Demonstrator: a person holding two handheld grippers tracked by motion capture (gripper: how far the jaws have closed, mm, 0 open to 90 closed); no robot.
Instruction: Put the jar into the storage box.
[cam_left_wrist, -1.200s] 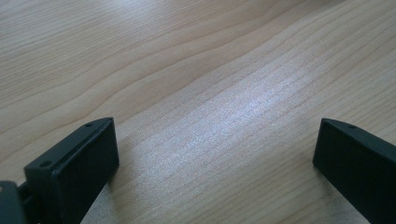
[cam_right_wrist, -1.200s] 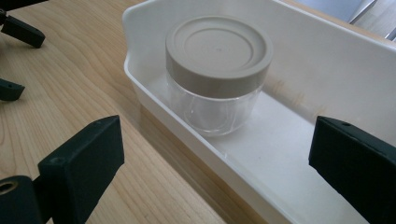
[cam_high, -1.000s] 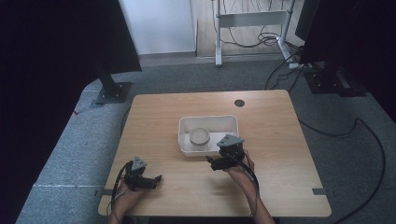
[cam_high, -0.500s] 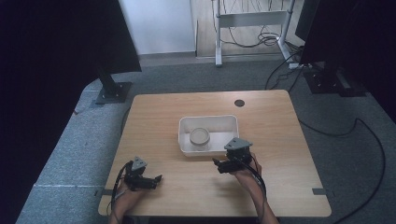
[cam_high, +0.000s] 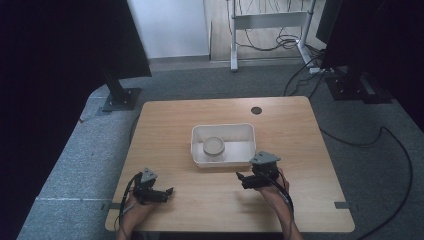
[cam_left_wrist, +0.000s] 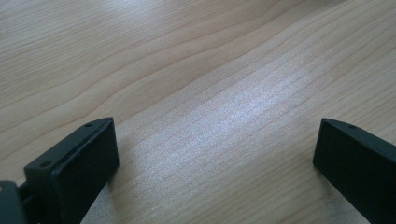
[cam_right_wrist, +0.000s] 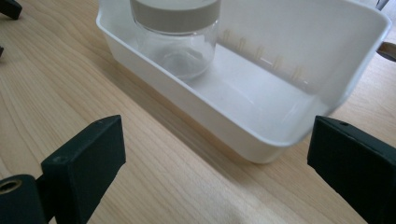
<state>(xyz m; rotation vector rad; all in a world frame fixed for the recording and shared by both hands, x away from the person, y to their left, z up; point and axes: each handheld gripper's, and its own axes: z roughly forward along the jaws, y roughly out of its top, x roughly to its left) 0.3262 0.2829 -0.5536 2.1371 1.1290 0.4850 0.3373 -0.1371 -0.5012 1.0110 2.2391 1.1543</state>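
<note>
At the near left of the worktop (cam_high: 300, 125) our left tool (cam_high: 159, 194) rests low with its jaws spread wide and nothing but bare wood between them. Our right tool (cam_high: 246, 181) is at the near right, also wide and empty, just beside the near wall of the white tray (cam_high: 197, 150) and pointing along the worktop. Inside the tray, toward its left side, stands the glass jar (cam_high: 214, 147), upright with a pale lid. We judge the step in hand is reaching for this jar. To do it well, we should lift the right tool above the tray wall first, keep the jaws wide, come down around the jar below the lid, and close gently, because glass can slip. The left tool may hold the tray steady.
</note>
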